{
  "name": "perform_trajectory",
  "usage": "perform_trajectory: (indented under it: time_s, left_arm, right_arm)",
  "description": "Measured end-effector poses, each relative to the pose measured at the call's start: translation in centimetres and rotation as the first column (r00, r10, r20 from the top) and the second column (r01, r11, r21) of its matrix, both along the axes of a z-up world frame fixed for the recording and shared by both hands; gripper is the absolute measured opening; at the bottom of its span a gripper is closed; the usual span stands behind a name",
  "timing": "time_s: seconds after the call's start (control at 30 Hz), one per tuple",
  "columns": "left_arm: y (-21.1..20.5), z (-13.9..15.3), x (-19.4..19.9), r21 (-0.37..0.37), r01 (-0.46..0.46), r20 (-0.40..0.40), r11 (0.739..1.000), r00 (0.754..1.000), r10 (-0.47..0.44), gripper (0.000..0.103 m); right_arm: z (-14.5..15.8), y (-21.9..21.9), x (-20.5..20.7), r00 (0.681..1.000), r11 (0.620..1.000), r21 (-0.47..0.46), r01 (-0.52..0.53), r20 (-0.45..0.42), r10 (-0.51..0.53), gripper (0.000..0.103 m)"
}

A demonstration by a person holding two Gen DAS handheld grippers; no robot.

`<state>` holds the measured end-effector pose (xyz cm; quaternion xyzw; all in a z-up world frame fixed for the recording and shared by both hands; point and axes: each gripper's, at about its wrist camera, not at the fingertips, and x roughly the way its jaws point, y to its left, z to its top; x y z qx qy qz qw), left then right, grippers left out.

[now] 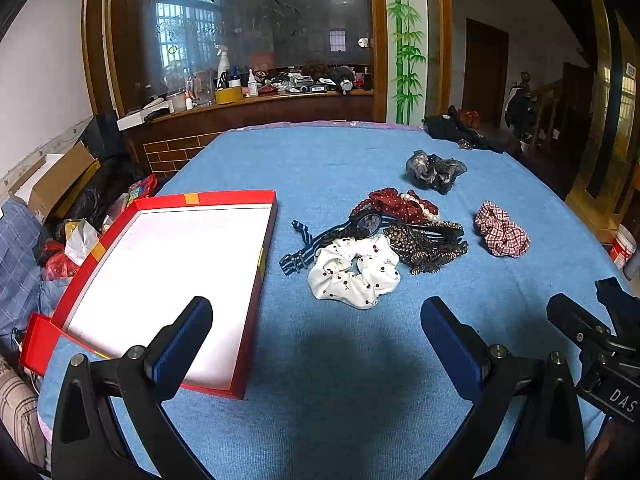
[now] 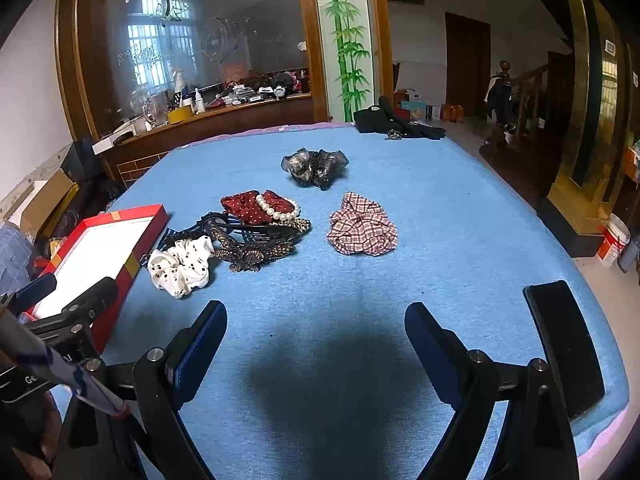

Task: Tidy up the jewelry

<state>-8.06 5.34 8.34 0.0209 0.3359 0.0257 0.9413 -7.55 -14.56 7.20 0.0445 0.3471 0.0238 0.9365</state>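
The left wrist view shows the whole red box (image 1: 256,240) with its white floor; the right wrist view catches only part of it (image 2: 120,276) and alone shows a black slab (image 2: 568,344) lying on the blue cloth (image 2: 460,208) at the right edge.

4 scrunchies lie right of the box: 1 white dotted (image 1: 354,272), nearest it; 1 red dotted (image 1: 396,202) with a pearl bracelet (image 1: 424,206) on top; 1 plaid (image 1: 502,230), apart; 1 dark sheer (image 1: 436,170), farthest back. A striped band (image 1: 302,246), a black clip (image 1: 424,230) and a brown beaded piece (image 1: 428,250) are heaped between them.

The left gripper (image 1: 316,330) and right gripper (image 2: 316,334) both hang over bare cloth, fingers spread wide, grasping nothing.
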Motion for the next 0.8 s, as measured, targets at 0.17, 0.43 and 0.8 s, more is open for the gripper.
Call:
perform_trajectory:
  time_s: [0.17,0.43,0.8]
  left_arm:
    - [0.1,-0.2,0.0,-0.001,-0.002,0.000,1.000,1.000,0.002,0.103]
    - [0.2,-0.6,0.3,0.001,0.000,-0.015,1.000,1.000,0.000,0.103]
    - [0.1,-0.9,0.7,0.001,0.008,-0.027,1.000,1.000,-0.008,0.103]
  right_arm:
    - [-0.2,0.2,0.1,1.000,1.000,-0.006,-0.004,-0.007,0.004,0.093]
    - [-0.6,0.3,0.6,1.000,1.000,-0.028,0.001,-0.021,-0.002,0.093]
    - [-0.3,-0.1,1.5,0.999,0.999,-0.048,-0.010,-0.031,0.009,0.093]
